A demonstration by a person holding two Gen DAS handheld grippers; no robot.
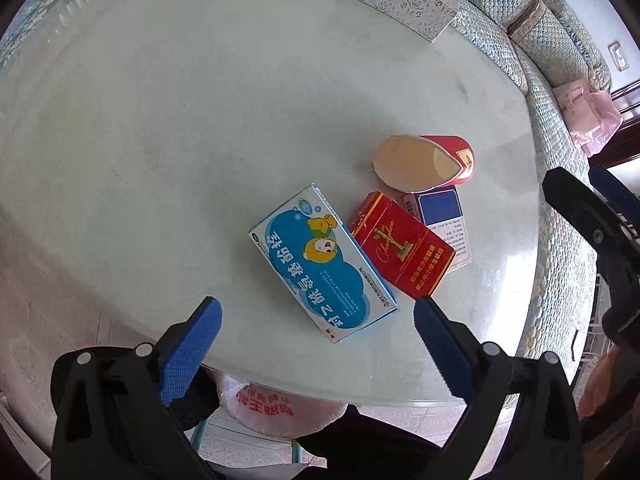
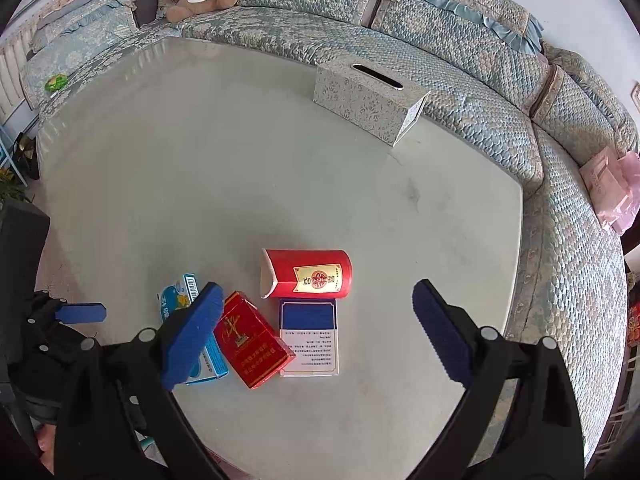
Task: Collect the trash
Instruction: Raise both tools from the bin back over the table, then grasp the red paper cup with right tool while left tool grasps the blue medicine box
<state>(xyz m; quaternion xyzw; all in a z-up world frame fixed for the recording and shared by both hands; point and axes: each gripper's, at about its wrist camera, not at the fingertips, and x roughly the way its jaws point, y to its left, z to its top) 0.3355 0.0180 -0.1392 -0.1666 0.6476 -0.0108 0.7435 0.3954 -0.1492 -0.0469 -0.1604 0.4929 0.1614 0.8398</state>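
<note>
1. Nothing is judged to have been collected yet: four pieces of trash are seen lying together on the table [image 2: 280, 160], and neither tool has hold of anything.
2. The left gripper [image 1: 316, 328] is held wide open and empty, with the blue medicine box [image 1: 320, 264] lying just ahead of it, between the lines of its fingers.
3. The right gripper [image 2: 318, 312] is likewise spread wide and empty; the red cigarette pack [image 2: 252, 340] and the blue-and-white pack [image 2: 309, 336] lie between its fingers, and the red tube [image 2: 306, 274] lies on its side just beyond them.
4. A white plastic bag [image 1: 272, 408], printed in red, is seen below the left gripper under the table edge; it is presumed to be the trash bag, and its contents cannot be made out.
5. A patterned tissue box [image 2: 368, 104] stands far ahead of the right gripper; no tissue is seen at its slot.
</note>
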